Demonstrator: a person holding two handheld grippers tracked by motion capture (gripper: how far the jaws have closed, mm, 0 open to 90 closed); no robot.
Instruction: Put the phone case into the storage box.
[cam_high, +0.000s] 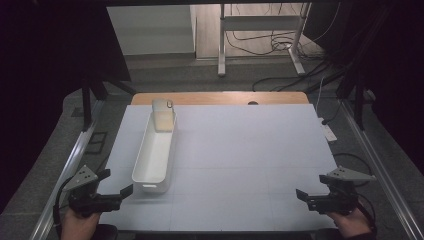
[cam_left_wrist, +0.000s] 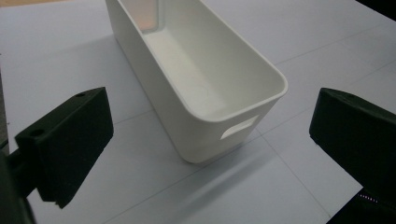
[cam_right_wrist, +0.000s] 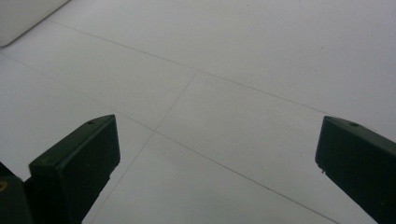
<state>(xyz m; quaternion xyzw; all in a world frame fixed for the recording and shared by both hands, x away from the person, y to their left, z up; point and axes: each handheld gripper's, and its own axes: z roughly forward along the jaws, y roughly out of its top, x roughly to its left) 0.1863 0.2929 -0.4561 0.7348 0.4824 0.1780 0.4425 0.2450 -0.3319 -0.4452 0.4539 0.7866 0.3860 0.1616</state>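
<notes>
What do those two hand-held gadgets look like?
Each is a black tool: the left tool and right tool have two blocky, flat-faced black jaws, a grey three-cornered plate on top, and a dark cable trailing from each.

A long bin (cam_high: 154, 155) lies on the tabletop's (cam_high: 240, 150) left half, running front to back, with a flat pouch (cam_high: 163, 116) propped in its far end. Left gripper (cam_high: 116, 186) sits just before the bin's near end; right gripper (cam_high: 312, 196) sits far right, well apart.
</notes>
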